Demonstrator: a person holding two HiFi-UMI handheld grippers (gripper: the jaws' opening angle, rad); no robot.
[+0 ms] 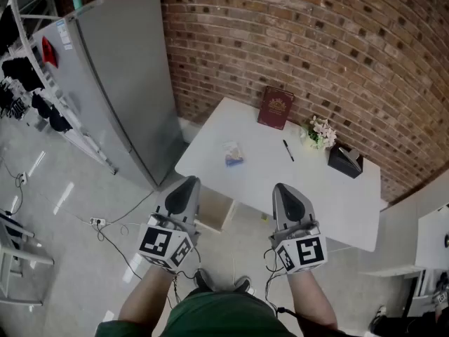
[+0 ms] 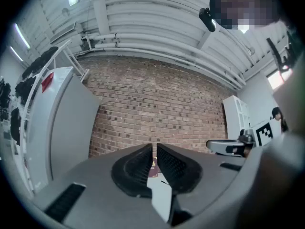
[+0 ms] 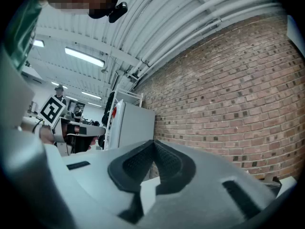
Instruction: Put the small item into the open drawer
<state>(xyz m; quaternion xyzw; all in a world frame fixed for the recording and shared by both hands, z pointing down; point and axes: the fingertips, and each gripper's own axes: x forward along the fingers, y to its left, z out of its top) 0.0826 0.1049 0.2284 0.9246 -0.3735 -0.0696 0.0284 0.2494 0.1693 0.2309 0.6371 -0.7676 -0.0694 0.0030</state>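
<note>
The small item [image 1: 233,154], a clear packet with blue in it, lies on the white table [image 1: 330,195] near its left end. Below the table's near edge, a pale box [image 1: 214,213] looks like the open drawer. My left gripper [image 1: 188,182] hovers in front of the table, short of the packet, with its jaws together save a thin slit and nothing in them [image 2: 154,147]. My right gripper [image 1: 283,188] is level with it over the table's near edge, shut and empty [image 3: 153,142].
On the table stand a dark red book [image 1: 276,107], a pen [image 1: 288,150], a small bunch of flowers [image 1: 319,132] and a black box [image 1: 344,160]. A grey fridge [image 1: 119,76] stands left of the table, a brick wall [image 1: 337,41] behind. Cables [image 1: 105,223] lie on the floor.
</note>
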